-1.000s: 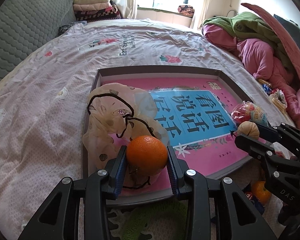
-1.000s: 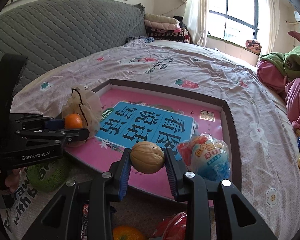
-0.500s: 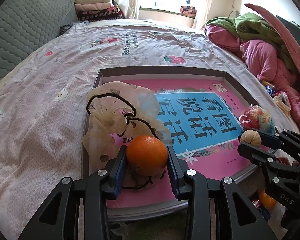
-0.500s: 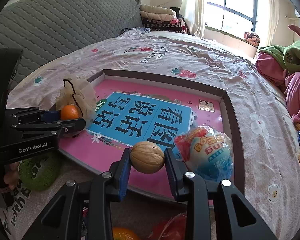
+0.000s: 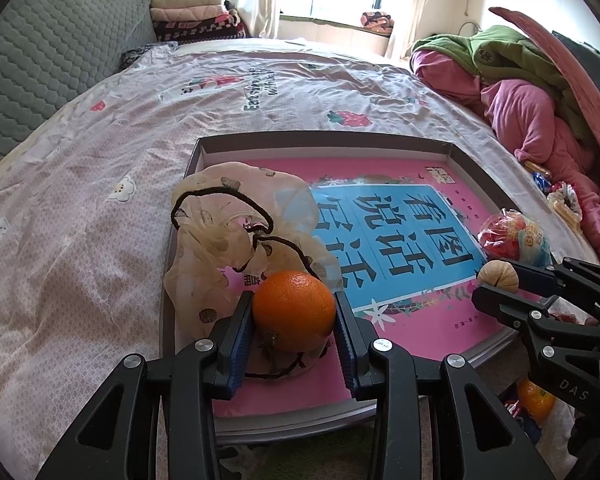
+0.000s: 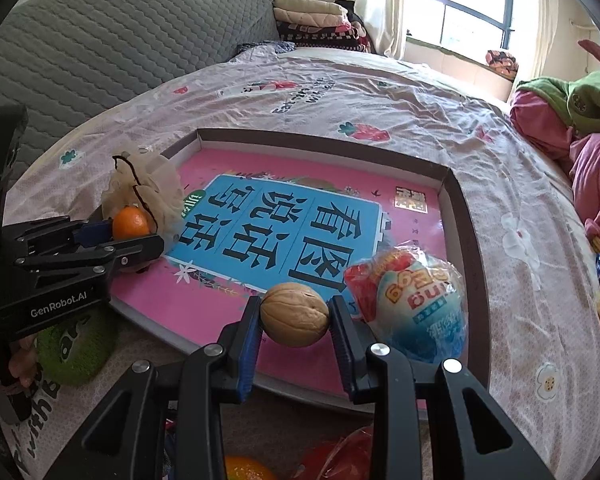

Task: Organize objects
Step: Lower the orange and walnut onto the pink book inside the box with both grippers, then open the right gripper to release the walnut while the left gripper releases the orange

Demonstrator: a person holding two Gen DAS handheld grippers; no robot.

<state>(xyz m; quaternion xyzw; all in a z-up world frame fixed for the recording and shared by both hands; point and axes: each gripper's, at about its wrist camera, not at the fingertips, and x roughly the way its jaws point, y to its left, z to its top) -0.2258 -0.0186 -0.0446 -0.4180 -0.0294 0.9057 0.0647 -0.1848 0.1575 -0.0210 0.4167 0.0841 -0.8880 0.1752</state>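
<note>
An orange [image 5: 294, 310] is held between the jaws of the left gripper [image 5: 294, 320], pressed by the blue pads on both sides. It is kept over the near left corner of a shallow tray [image 5: 320, 142], just in front of a thin pale bag [image 5: 228, 240] with a black cord that lies in that corner. In the right wrist view the same orange [image 6: 130, 222] is seen beside the bag [image 6: 148, 188], at the tip of the left gripper [image 6: 134, 236].

A walnut [image 6: 294, 314] is clamped between the jaws of the right gripper [image 6: 294, 322], above the near edge of the tray [image 6: 466, 216]. Just to its right, a snack packet [image 6: 416, 304] in red and blue lies inside the tray. The tray is placed on a bed [image 5: 80, 216] with a pink printed sheet. From the left wrist view the walnut [image 5: 498, 276] is seen at the tip of the right gripper [image 5: 500, 286], near the packet [image 5: 514, 234].
</note>
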